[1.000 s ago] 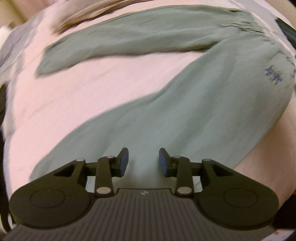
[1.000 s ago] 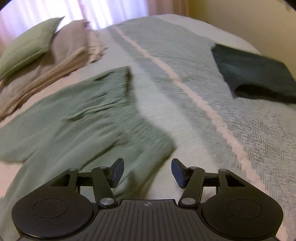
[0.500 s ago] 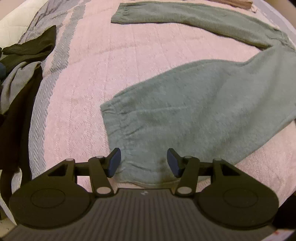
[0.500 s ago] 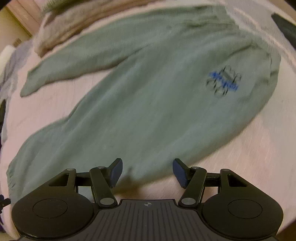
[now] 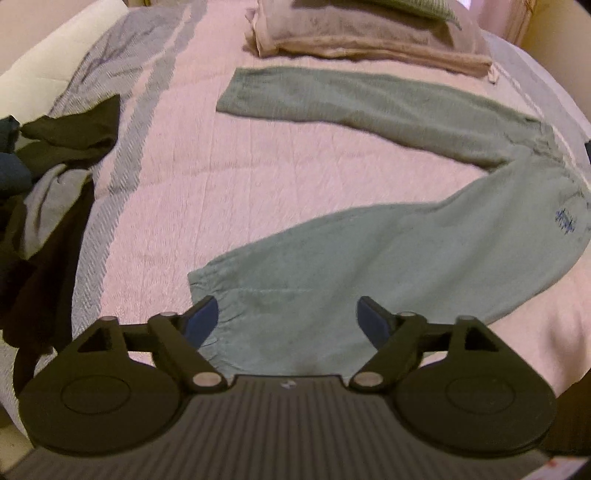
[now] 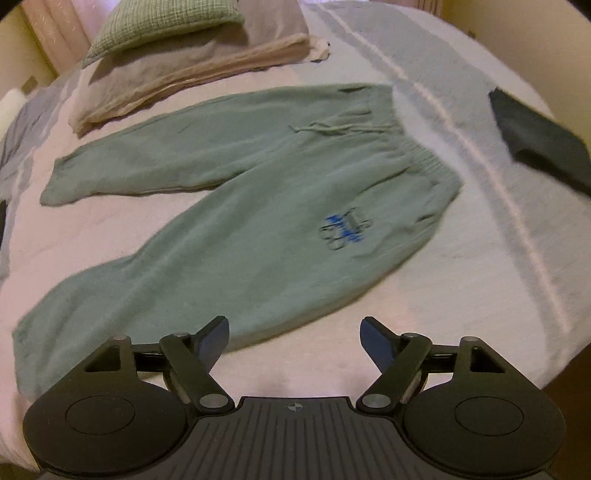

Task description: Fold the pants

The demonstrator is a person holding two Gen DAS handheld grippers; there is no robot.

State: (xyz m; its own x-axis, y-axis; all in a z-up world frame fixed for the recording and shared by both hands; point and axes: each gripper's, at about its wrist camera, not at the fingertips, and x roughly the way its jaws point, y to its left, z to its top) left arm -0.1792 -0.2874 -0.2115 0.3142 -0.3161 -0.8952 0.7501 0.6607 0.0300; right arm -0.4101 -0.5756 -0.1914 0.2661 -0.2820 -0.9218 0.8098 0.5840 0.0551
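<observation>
Far to my left a heap of dark clothes point(image 5: 55, 155) lies at the edge of the bed point(image 5: 280, 177), well apart from the job and no concern of mine. Next to the right is my left gripper point(image 5: 288, 319), its fingers spread wide with nothing between them, hovering over the cuff point(image 5: 236, 310) of the near leg of the green pants point(image 6: 258, 206). The pants lie flat and unfolded on the bed, legs splayed in a V: the far leg runs along just below the folded blankets point(image 6: 184, 74) and pillow point(image 6: 159, 29), the near leg curves down toward me, and the waistband point(image 6: 413, 147) with its drawstring sits to the right, a blue print point(image 6: 343, 229) on the hip. So I judge no fold has been made yet; I am at the reaching step, lining up my first grips. My right gripper point(image 6: 293, 338) also has its fingers apart and empty, poised over the bare bedding just past the lower edge of the near leg, about at thigh height. Further right a dark folded garment point(image 6: 543, 147) rests clear of the pants. Next, I think, my left fingers must drop and pinch the cuff while my right shifts forward onto the fabric nearer the hip, so that the near leg can be carried over onto the far one.
</observation>
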